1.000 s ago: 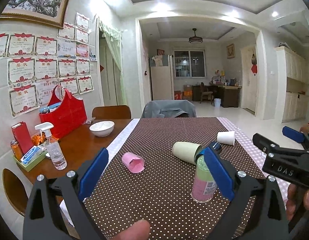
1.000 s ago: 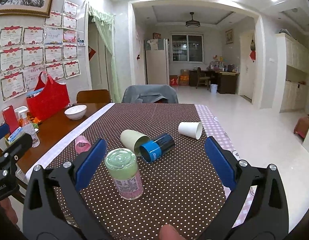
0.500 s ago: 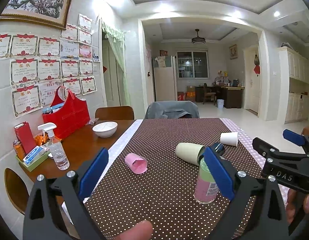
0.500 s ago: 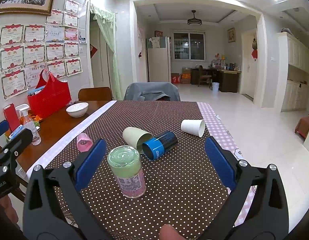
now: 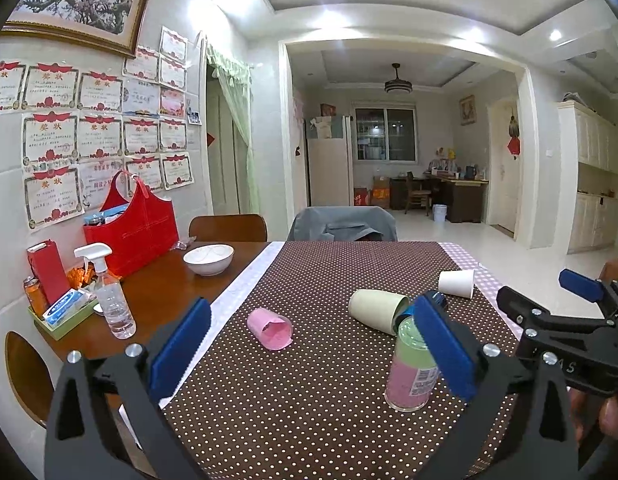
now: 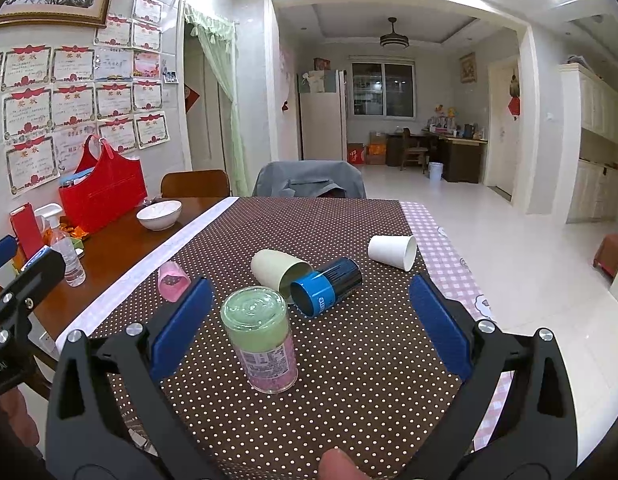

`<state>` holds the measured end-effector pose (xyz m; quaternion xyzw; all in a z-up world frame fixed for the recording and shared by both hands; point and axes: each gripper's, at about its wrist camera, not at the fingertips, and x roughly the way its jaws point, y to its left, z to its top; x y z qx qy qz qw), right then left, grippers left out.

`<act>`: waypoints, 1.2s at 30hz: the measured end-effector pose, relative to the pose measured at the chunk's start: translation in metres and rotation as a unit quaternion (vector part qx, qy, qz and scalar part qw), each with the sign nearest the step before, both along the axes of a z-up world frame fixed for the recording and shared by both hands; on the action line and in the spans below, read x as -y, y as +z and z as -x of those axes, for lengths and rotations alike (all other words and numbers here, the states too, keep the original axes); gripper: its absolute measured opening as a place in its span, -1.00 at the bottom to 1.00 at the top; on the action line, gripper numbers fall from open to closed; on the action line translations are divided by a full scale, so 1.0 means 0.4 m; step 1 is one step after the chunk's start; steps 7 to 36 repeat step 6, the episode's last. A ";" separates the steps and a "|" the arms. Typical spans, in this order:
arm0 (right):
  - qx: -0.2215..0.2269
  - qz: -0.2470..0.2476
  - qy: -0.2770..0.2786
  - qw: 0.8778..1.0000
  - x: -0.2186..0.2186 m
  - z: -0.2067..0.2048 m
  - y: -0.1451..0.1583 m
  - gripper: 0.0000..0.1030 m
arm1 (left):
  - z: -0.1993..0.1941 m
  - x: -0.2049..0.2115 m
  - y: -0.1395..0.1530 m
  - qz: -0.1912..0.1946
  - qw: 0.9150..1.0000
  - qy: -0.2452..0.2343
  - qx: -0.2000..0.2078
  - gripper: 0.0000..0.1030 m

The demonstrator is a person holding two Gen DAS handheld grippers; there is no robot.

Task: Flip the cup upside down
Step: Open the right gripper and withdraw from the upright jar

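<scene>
A pink-and-green cup (image 6: 261, 340) stands upside down on the dotted brown tablecloth (image 6: 349, 380); it also shows in the left wrist view (image 5: 411, 368). A cream cup (image 6: 279, 270), a blue-and-black cup (image 6: 327, 286), a white paper cup (image 6: 391, 252) and a small pink cup (image 5: 269, 328) lie on their sides. My right gripper (image 6: 309, 320) is open and empty, above and just behind the pink-and-green cup. My left gripper (image 5: 313, 344) is open and empty, to the left of it.
On the bare wood at the left stand a white bowl (image 5: 208, 259), a spray bottle (image 5: 111, 300), a red bag (image 5: 133, 232) and a tray of small items (image 5: 57, 312). Chairs (image 5: 343, 229) stand at the far end. The table's right edge (image 6: 461, 272) drops to the floor.
Both grippers have drawn back and risen slightly, so the cups sit a little farther off. The cups have not moved.
</scene>
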<state>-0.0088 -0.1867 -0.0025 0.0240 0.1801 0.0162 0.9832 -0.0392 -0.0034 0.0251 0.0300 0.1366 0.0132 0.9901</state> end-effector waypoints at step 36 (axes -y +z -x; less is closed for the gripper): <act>-0.001 0.000 0.003 1.000 -0.001 -0.001 -0.003 0.88 | -0.007 -0.001 -0.003 -0.005 1.000 0.005 -0.004 0.93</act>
